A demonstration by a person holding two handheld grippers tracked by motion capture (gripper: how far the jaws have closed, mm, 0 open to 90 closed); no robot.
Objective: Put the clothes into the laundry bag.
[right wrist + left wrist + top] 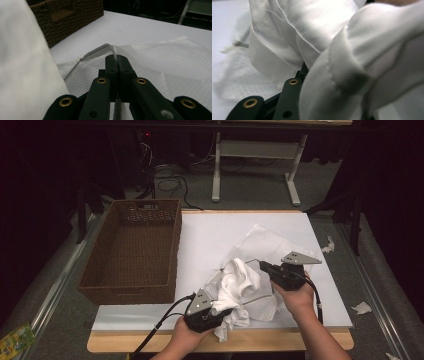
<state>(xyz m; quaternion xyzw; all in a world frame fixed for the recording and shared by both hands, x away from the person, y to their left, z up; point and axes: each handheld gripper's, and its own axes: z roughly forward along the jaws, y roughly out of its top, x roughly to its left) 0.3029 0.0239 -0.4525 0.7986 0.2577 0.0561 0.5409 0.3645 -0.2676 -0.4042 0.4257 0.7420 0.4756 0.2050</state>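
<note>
A white cloth garment (pixel 240 280) is bunched up over the near part of a white mesh bag (pixel 265 242) that lies on the white table top (pixel 220 230). My left gripper (pixel 220 310) is at the front edge, shut on the cloth (pixel 312 30), which drapes over and hides its right jaw. My right gripper (pixel 262 266) sits to the right of the bunch. Its jaws are pressed together on the bag's grey zipper edge (pixel 100 50) and hold it up off the table. The mesh (pixel 162 62) spreads beyond the jaws, and the cloth (pixel 22 75) hangs at the left.
A brown wicker basket (pixel 175 250) stands on the table's left side, seemingly with nothing in it; its corner (pixel 65 17) is in the right gripper view. Scraps of white paper (pixel 362 308) lie on the floor at the right. A table frame (pixel 255 150) and cables stand behind.
</note>
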